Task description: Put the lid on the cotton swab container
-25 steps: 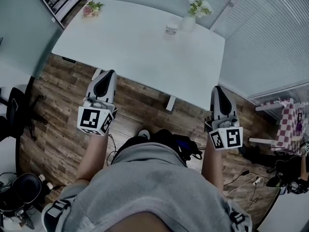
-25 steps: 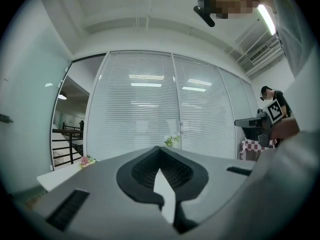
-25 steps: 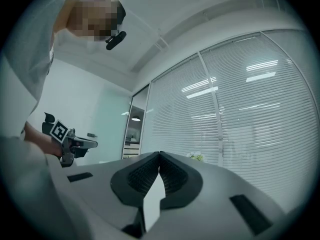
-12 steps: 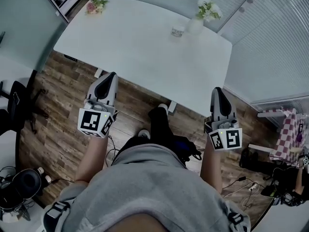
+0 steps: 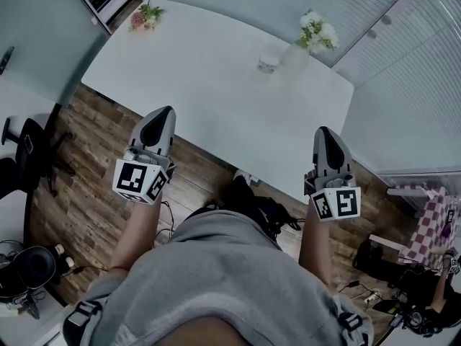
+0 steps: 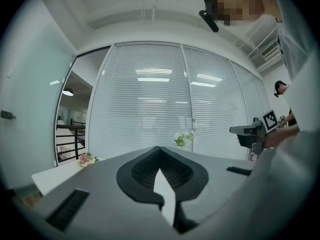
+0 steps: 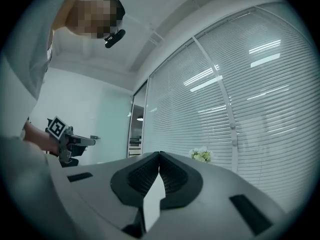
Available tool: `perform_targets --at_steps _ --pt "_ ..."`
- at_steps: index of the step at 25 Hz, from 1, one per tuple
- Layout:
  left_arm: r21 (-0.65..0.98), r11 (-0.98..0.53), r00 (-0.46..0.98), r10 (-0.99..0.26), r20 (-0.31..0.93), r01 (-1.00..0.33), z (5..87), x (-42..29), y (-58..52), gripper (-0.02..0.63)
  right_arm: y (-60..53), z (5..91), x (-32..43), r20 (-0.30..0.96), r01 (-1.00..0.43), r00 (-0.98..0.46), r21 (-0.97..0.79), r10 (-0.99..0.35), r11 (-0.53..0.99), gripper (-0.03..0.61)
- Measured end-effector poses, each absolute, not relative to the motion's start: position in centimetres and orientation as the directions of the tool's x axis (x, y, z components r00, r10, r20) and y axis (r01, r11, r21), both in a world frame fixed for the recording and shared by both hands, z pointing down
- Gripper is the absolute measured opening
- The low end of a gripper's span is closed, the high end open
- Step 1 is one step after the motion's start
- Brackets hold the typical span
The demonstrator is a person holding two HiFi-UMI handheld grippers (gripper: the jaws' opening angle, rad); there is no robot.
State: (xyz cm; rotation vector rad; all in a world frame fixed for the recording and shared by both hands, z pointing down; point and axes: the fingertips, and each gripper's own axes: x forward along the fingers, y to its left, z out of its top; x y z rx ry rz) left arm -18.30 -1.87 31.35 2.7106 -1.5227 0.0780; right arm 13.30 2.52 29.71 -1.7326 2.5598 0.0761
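Hovering level at near edge of desk (image 5: 216, 99): left gripper (image 5: 165, 111), right gripper (image 5: 324, 132), both pressing jaws together, holding nothing; cotton swab container (image 5: 269, 63) sitting well apart.

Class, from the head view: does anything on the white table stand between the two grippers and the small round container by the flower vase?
Nothing visible does. The white table is bare from its near edge to the small round container; the white flower vase stands beside it on the right, not in front.

1 sm. clear round swab container (image 5: 268, 63), upright on white table (image 5: 202, 71), far side, nxt to vase (image 5: 294, 55).
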Motion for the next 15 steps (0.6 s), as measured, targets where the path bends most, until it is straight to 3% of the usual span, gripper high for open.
perform_targets --at_steps 11,15 --pt "-0.133 -0.491 0.487 -0.871 0.065 -0.861 30.8 -13.6 -9.2 0.006 -6.5 30.2 16.6 -0.059 -0.9 -0.436 0.005 -0.898 0.436 0.025" --pt "-0.107 -0.478 0.474 -0.879 0.062 -0.872 31.1 -13.0 -11.6 0.006 -8.5 29.9 17.7 -0.052 -0.888 -0.46 0.018 -0.886 0.46 0.025"
